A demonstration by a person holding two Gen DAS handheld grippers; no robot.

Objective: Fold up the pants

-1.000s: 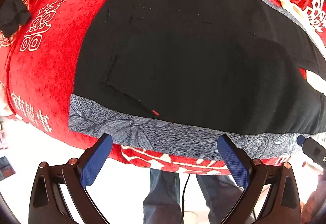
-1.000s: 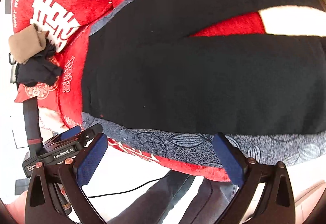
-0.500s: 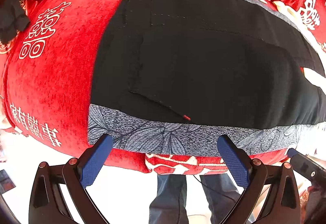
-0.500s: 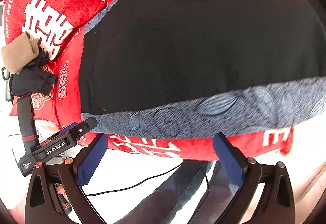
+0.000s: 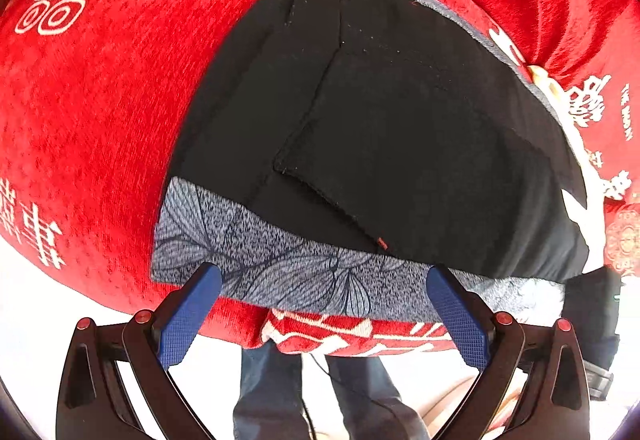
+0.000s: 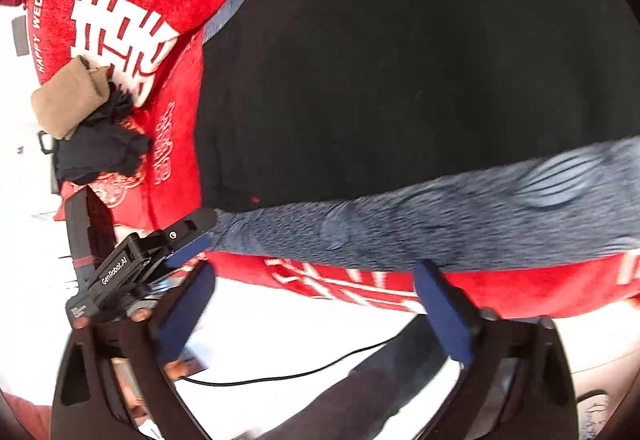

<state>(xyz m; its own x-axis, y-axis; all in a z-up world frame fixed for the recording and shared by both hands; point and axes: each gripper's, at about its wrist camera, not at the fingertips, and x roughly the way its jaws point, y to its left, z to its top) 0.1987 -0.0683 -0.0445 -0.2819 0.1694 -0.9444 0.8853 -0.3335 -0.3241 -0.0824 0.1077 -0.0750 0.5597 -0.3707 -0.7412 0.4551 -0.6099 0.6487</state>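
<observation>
Both grippers, left gripper and right gripper, gape wide and empty at the near grey leaf-print band of the flat black fabric pants on the red plush cloth; approach step, next requires closing on that near edge.

A red plush cloth printed with white wedding characters is covering the table and hanging over its near edge. Below that edge, a pale, brightly lit floor is showing, with a thin black cable trailing across it.
</observation>
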